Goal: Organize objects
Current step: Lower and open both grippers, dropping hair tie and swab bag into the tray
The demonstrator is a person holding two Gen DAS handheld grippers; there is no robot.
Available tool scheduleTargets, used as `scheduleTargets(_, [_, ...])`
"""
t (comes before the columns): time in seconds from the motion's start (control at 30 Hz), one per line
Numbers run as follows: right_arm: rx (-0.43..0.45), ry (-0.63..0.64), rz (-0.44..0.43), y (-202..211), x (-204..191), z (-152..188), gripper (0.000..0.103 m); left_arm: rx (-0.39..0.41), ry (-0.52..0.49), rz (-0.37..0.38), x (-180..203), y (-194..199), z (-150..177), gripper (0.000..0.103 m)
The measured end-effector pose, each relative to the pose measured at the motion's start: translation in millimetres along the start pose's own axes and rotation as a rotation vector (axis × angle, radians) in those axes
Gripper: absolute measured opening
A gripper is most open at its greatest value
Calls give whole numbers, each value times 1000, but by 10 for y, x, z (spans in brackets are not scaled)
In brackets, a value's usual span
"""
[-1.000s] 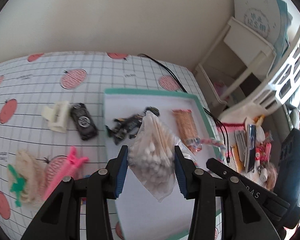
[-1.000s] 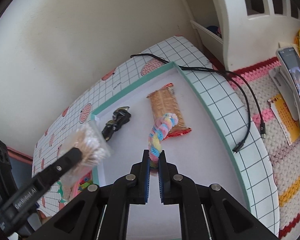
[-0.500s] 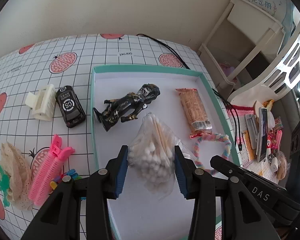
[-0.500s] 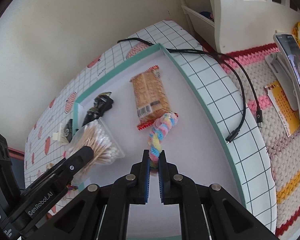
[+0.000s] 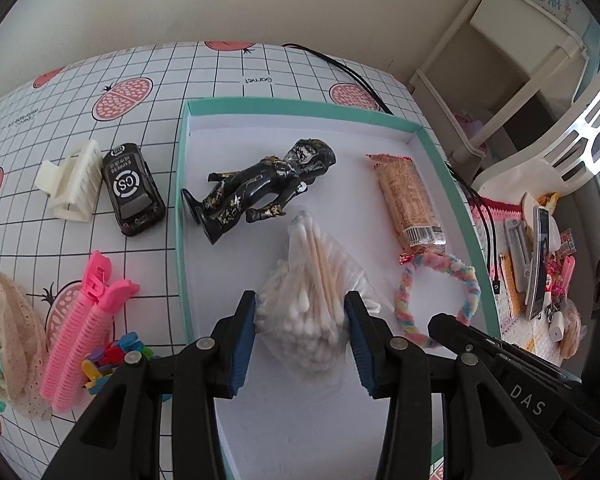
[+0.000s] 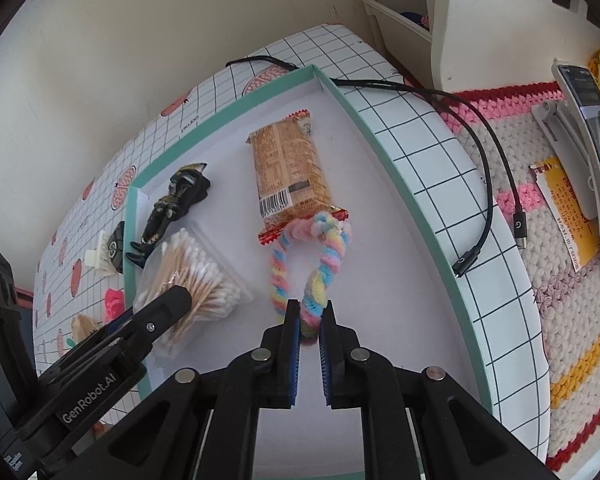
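We had the bench (image 5: 228, 64), covered in a checked cloth with fruit prints, and on it the shallow tray (image 5: 300, 105) with a teal rim that took up most of both views. Inside the tray lay a black figurine (image 5: 260, 184) near the far left corner and a snack packet (image 6: 290, 172) toward the right wall. Our left tool (image 5: 300, 330) stood fairly wide, its blue pads closed against the sides of a clear bag of cotton swabs (image 5: 316, 300), which appeared to rest on the tray floor near the middle. Our right tool (image 6: 310, 326) was nearly closed, pinching one end of a pastel braided loop (image 6: 320, 256), whose far end touched the bottom edge of the snack packet. Outside the tray, on the cloth to the left, sat a toy car (image 5: 132, 190) just beside a white hair claw (image 5: 72, 186), and nearer to us a pink hair roller clip (image 5: 88, 328), a lace scrunchie (image 5: 4, 320) and some small coloured clips (image 5: 112, 354). We judged that both held things were being set down in the tray, so this step was almost done. The next move would call for opening both tools and lifting them straight off, without dragging the loop or the bag, then reaching for the things left on the cloth.
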State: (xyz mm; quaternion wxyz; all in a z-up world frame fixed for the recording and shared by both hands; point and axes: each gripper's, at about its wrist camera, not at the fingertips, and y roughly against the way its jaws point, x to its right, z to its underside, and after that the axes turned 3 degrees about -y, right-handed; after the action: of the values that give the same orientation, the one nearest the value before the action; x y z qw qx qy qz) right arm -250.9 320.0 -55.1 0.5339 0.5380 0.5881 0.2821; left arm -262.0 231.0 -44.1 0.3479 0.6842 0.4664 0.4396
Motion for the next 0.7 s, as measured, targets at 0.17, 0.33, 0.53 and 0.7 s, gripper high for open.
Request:
scheduleTargets(0.17, [-11, 5, 14, -32, -8, 20, 11, -18, 18, 12, -37, -44, 10, 47])
scheduleTargets(0.33, [-14, 4, 23, -33, -5, 20, 11, -27, 21, 16, -45, -39, 10, 48])
scheduleTargets(0.53, [-19, 11, 29, -5, -13, 25, 16, -40, 12, 10, -15, 6, 8, 48])
scheduleTargets(0.7, [-10, 19, 35, 54, -46, 16, 29, -22, 10, 14, 4, 133, -8, 53])
